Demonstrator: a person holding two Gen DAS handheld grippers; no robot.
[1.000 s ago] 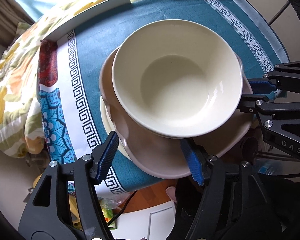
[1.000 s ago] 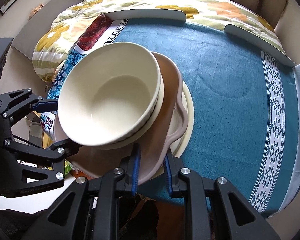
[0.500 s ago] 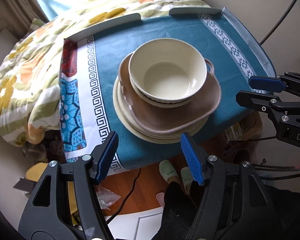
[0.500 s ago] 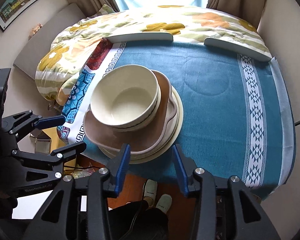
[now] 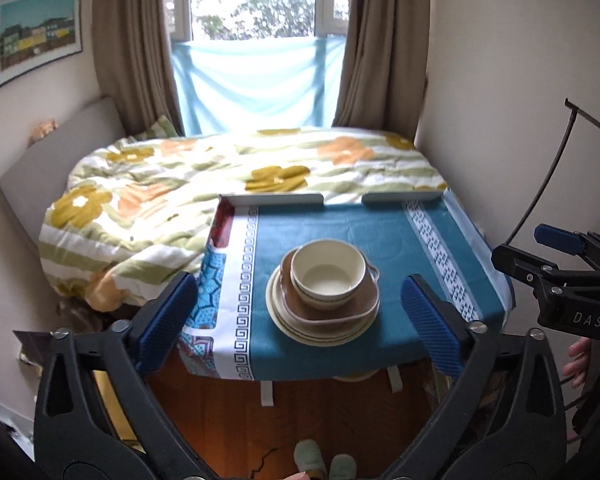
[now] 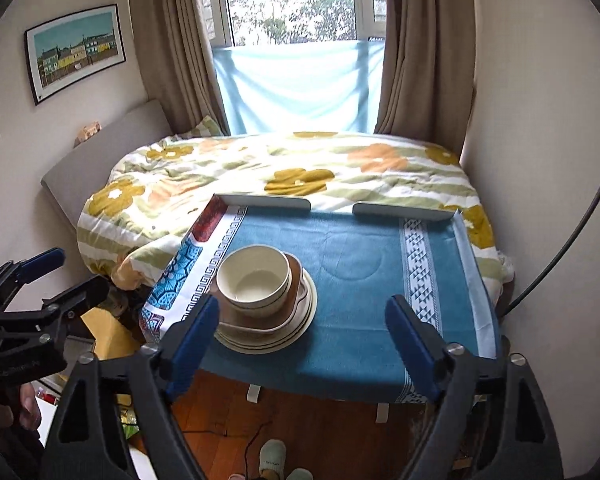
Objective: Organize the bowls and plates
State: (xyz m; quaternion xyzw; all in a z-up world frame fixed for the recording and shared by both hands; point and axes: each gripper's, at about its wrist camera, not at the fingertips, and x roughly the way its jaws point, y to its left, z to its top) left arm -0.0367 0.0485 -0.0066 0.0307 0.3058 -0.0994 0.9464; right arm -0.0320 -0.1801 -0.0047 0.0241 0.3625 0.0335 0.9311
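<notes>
We see the cream ceramic bowl [image 5: 327, 276] nested on a brown square-ish dish [image 5: 332, 304] atop round cream plates [image 5: 320, 330], near the front edge of the teal-clothed table [image 5: 340, 224]. We judge the stack heavy, glazed-slick and breakable; grip rims or lift from below. Left gripper [image 5: 300, 312] and right gripper [image 6: 300, 338] are opening, nothing between them. Plate count stays unclear.

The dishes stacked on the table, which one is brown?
The squarish brown dish, with small side handles. It sits under the cream bowl and on top of the round cream plates; everything else in the stack is cream.
</notes>
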